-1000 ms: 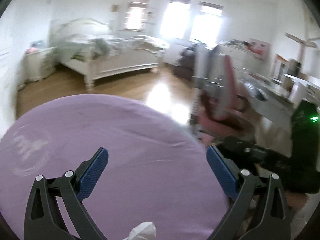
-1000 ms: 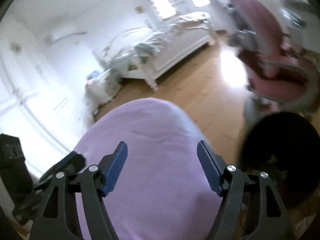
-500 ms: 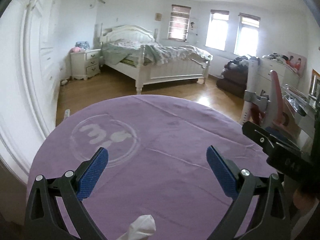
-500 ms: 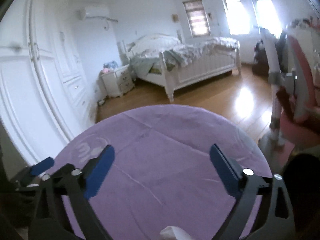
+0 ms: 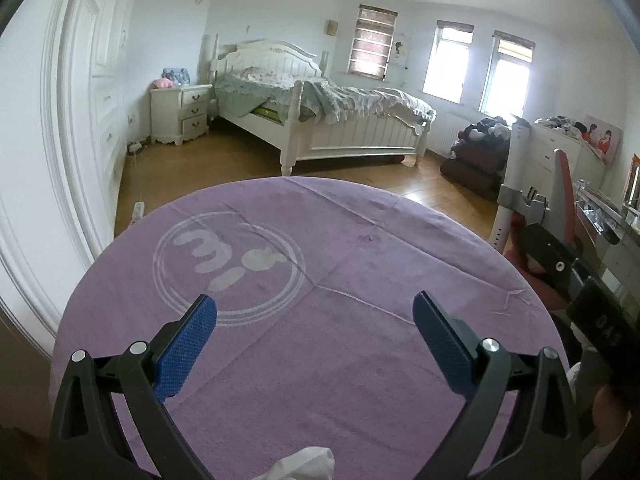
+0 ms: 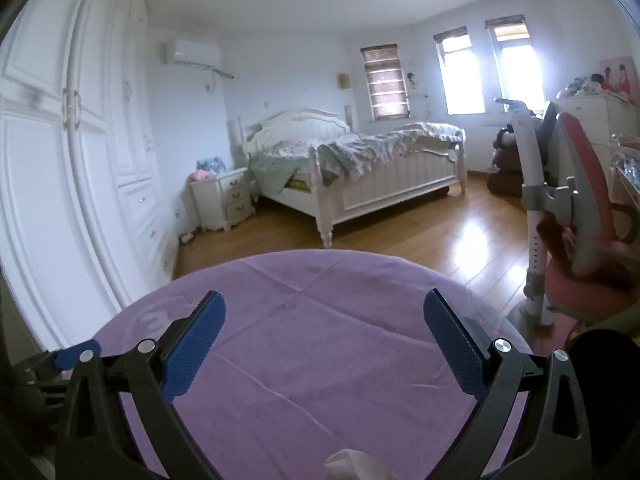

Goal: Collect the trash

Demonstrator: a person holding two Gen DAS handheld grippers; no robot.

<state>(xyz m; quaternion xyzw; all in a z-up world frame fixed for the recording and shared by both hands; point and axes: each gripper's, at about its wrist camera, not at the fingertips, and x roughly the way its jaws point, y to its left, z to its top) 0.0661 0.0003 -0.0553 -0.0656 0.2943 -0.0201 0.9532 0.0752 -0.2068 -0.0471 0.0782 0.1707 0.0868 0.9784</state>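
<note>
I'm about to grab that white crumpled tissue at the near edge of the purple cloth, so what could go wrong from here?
1. The tissue lies at the bottom edge of both views, short of both hand-held grippers' pads, so closing now would likely miss it.
2. The left hand-held gripper and right hand-held gripper sit close together; both reaching in could make them collide.
3. A low pinch might bunch the purple cloth.

Daylight pours in from the two bare, blown-out windows [image 5: 476, 68] on the far wall, hazing the wall around them. Below them the glossy wooden floor [image 6: 472, 240] carries a bright glare patch. Both fisheye views are sharp, bowing straight lines outward and vignetting black at the corners.
</note>
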